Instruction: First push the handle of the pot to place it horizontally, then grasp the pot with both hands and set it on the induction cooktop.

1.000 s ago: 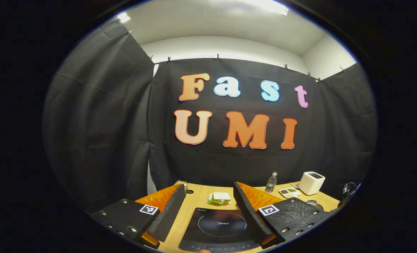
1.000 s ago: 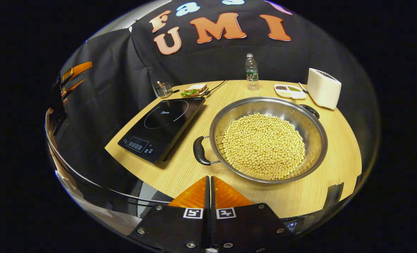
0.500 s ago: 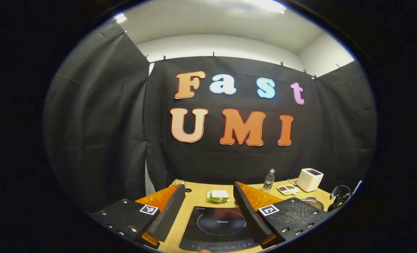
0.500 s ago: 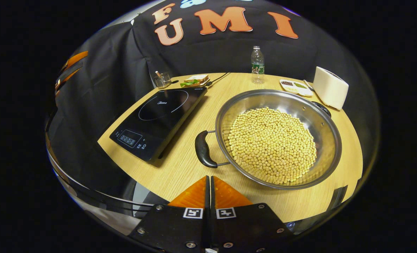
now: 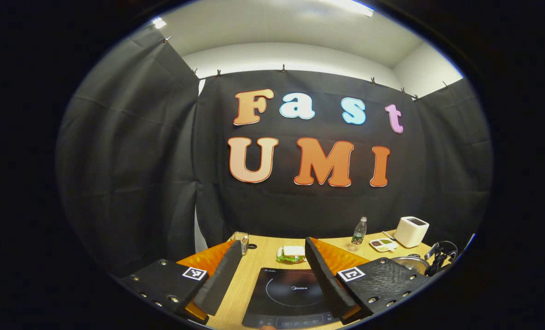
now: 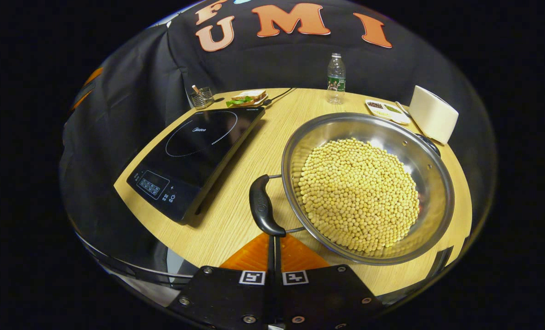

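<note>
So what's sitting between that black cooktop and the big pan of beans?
Nothing: the right gripper view shows bare wooden table between the induction cooktop and the pot.

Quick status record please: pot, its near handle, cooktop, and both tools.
pot: on the table, full of beans, right of the cooktop
near handle: just ahead of the right tool's tips
cooktop: bare
right tool: shut, empty, at the handle
left tool: open, empty, above the cooktop
</note>
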A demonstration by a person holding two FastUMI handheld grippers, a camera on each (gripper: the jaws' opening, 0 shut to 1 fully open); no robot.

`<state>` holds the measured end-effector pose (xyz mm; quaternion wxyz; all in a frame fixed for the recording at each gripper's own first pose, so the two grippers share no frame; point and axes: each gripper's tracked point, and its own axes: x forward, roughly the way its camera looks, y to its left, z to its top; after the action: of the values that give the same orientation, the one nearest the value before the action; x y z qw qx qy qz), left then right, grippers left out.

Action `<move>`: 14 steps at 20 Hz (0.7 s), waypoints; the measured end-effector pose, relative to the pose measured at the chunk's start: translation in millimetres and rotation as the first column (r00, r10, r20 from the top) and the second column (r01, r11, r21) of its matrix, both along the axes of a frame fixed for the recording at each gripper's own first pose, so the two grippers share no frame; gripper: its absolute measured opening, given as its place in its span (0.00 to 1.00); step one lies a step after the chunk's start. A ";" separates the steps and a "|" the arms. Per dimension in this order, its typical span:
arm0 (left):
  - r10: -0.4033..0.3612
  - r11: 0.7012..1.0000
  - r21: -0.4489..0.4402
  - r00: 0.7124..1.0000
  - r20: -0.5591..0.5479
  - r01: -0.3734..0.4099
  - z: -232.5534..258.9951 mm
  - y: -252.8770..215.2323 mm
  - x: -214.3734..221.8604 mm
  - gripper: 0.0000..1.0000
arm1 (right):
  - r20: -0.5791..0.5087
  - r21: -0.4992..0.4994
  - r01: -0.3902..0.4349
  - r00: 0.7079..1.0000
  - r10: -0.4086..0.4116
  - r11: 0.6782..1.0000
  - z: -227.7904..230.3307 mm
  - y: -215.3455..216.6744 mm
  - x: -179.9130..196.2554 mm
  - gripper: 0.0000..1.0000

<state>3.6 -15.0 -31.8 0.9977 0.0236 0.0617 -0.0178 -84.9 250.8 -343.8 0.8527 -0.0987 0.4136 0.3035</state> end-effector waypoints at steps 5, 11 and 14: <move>0.021 1.000 -0.018 1.000 -0.011 -0.021 -9.4 9.4 5.8 0.87 | 0.006 0.002 0.010 1.000 -0.010 1.000 0.9 11.2 10.3 0.00; 0.028 1.000 -0.009 1.000 -0.014 -0.028 -14.2 11.2 5.7 0.88 | 0.007 0.005 0.023 1.000 -0.023 1.000 -0.8 29.3 22.5 0.00; 0.035 0.999 -0.003 0.999 -0.017 -0.035 -17.0 12.1 5.9 0.88 | 0.003 0.015 0.032 0.999 -0.032 0.999 1.0 37.2 28.0 0.00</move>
<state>9.5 -3.0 -48.7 0.9973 0.0209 0.0703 -0.0008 -56.9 288.0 -342.8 0.8589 -0.0863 0.4112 0.2927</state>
